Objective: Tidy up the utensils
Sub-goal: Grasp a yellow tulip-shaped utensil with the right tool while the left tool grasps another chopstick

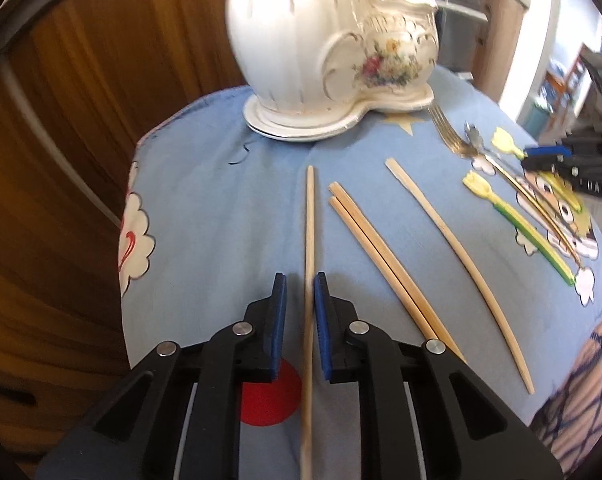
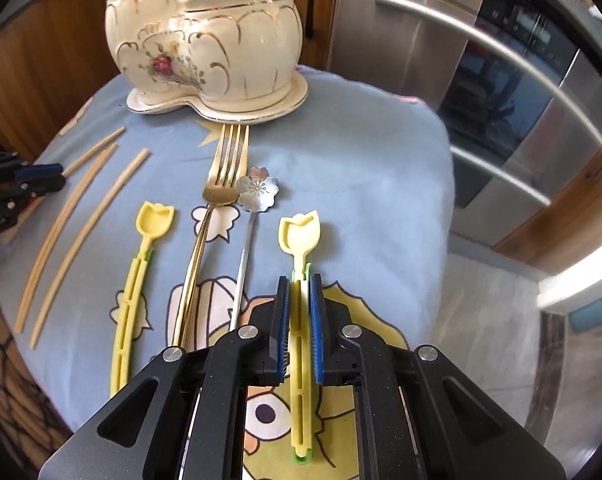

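With my left hand-held gripper [image 1: 300, 280] nearly closed around one chopstick [image 1: 309, 240] and my right hand-held gripper [image 2: 299, 282] clamping a yellow tulip spoon [image 2: 300, 236], either thin handle could pivot or slip when lifted toward the ceramic holder [image 2: 205, 40].

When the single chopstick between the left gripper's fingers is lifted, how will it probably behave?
The chopstick looks thin and wooden, so probably light and stiff. The left gripper takes it near one end, so the long free end may droop or pivot. Its narrow shape might slip between the pads.
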`<state>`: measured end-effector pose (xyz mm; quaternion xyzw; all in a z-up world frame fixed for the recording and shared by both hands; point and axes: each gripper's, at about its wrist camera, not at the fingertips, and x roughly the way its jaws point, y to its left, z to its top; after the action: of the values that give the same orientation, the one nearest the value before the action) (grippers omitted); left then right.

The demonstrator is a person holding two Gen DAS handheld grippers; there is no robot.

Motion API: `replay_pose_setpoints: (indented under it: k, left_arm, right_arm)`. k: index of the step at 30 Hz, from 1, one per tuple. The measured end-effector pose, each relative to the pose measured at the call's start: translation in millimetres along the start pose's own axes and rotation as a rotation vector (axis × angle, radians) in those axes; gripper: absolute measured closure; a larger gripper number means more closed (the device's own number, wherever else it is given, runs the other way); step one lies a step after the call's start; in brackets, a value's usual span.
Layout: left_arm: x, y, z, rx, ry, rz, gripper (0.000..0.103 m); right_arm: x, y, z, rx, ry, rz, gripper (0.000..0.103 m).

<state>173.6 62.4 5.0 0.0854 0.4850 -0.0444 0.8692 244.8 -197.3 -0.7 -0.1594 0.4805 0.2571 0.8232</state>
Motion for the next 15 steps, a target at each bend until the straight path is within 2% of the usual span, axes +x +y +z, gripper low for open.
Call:
replay_pose_setpoints:
  k: [3,8,12,15]
  left_arm:
    - [5.3,-3.5,16.2,0.104,0.11,-0.006,0.088]
    - [13.8,-9.0,33.3,0.197,0.218,-0.017,0.088]
    - [19.5,-6.3,44.0,0.208,0.265,-0.051,0.088]
    - [19.7,-2.8,44.9,0.189,0.254,-0.068,0.088]
  right_arm:
    - [2.3,1.6,8.9,-0.045,0.064,0.011,0.092]
    - [7.6,5.6,21.0,-0.125,0.157,0.019,0.092]
    - [8.4,7.9,25.8,-0.164,0.189,0.016,0.092]
    - [6.5,9.7,22.1,-0.166,0.166,0.004,0.092]
